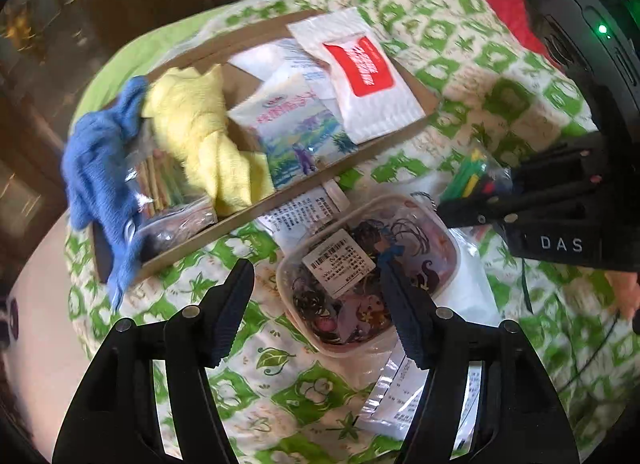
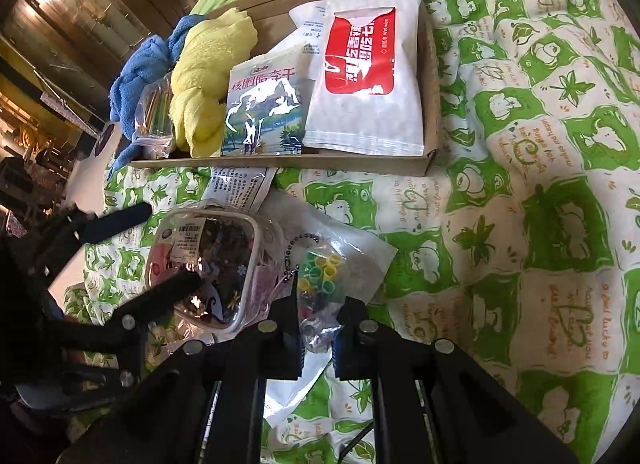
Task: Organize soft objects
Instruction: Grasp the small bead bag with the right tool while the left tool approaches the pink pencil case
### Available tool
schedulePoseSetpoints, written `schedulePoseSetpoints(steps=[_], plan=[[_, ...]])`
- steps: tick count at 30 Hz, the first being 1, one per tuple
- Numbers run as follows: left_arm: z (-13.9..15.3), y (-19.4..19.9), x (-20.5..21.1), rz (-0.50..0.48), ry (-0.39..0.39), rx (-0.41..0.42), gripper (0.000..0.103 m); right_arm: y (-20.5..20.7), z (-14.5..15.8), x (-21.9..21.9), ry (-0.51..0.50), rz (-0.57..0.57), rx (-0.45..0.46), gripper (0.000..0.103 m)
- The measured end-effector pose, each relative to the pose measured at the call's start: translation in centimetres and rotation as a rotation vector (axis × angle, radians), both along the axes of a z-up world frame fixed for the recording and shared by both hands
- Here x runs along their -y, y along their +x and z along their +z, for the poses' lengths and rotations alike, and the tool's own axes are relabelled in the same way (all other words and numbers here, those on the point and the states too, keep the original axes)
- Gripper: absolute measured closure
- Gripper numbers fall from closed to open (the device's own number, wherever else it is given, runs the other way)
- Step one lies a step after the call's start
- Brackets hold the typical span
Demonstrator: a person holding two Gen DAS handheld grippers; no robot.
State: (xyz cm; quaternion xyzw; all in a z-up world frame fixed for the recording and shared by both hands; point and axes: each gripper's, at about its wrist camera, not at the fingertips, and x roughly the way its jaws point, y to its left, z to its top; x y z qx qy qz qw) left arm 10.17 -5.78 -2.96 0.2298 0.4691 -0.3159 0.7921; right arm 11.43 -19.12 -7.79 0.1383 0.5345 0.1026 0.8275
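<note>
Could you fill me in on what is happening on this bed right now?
A person with a gripper in each hand is sorting soft items on a green-patterned bedspread. The cardboard tray already holds a blue cloth, a yellow cloth and several packets. The right gripper is shut on a clear bag of small coloured pieces. The left gripper stands open over a clear pouch of hair ties, not gripping it.

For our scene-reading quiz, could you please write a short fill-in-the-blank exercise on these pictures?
1. The yellow cloth lies in the cardboard ___.
2. Beside it, the cloth hanging over the box's end is ___.
3. The white packet bears a ___ label.
4. The right gripper is shut on a clear ___ of coloured pieces.

Missing words: box; blue; red; bag
</note>
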Motion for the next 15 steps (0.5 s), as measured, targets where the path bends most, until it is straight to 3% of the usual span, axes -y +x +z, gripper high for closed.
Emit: schedulePoseSetpoints(steps=[7, 13, 15], plan=[[-0.1, 2.3, 1.4, -0.22, -0.01, -0.224, 0.036, 0.3, -0.3, 0.8, 0.044, -0.01, -0.017, 0.095], [-0.3, 3.4, 2.7, -0.371, 0.089, -0.283, 0.036, 0.8, -0.8, 1.8, 0.077, -0.035, -0.039, 0.095], [-0.5, 3.9, 3.7, -0.398, 0.09, -0.291, 0.03, 1.0, -0.8, 1.8, 0.081, -0.033, -0.042, 0.095]])
